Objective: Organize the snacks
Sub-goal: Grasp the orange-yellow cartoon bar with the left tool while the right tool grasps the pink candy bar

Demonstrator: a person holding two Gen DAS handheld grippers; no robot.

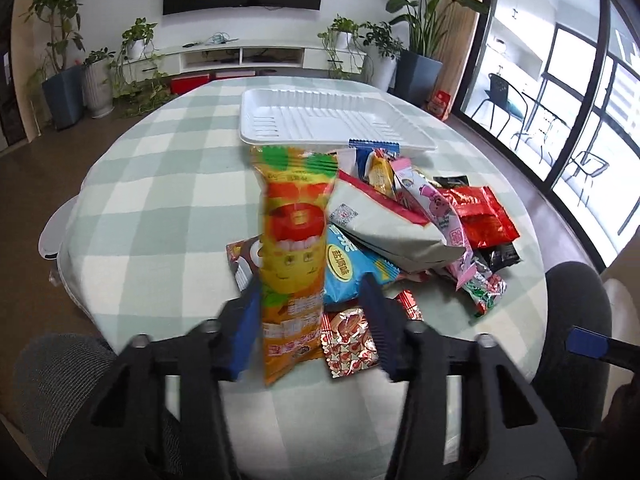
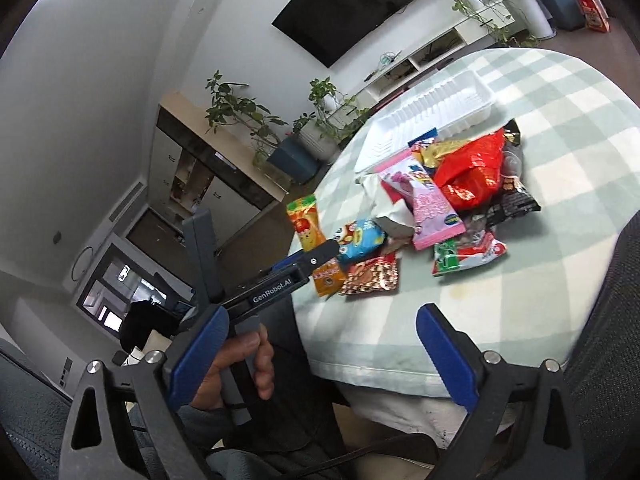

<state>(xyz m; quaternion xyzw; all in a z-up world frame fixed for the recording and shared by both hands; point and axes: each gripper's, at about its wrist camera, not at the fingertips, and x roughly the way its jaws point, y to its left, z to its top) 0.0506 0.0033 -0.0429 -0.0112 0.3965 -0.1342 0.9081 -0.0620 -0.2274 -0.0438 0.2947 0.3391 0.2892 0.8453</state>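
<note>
Your left gripper (image 1: 310,316) has its jaws narrowed around the tall orange-and-yellow snack packet (image 1: 294,256), standing at the near edge of the heap before the white ribbed plastic tray (image 1: 336,118); whether both pads bite, you cannot tell, so slick film may slide out on lifting. Right gripper (image 2: 320,354) wide open, empty

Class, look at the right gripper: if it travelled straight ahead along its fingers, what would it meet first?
Probably the bare checked green-and-white tablecloth near the table's front edge. The right gripper is open and empty, and the shiny red-and-gold snack packet lies further along that line. Depth is hard to judge.
</note>
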